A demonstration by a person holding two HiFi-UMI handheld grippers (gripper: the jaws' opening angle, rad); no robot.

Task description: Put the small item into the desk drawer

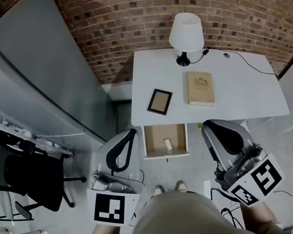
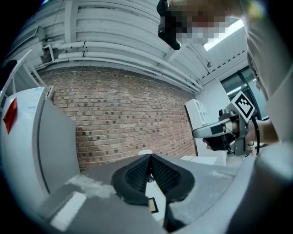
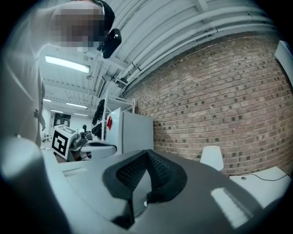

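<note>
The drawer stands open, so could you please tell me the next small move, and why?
Probably nudge the drawer shut with the right gripper. The small item already lies inside, and both that gripper and the left gripper are shut and empty.

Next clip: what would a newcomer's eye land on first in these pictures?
The open drawer under the front edge of the white desk stands out, with a small white item lying inside it. On the desk are a white lamp at the back, a tan book and a dark picture frame. The left gripper and right gripper hover either side of the drawer, both shut and empty.
</note>
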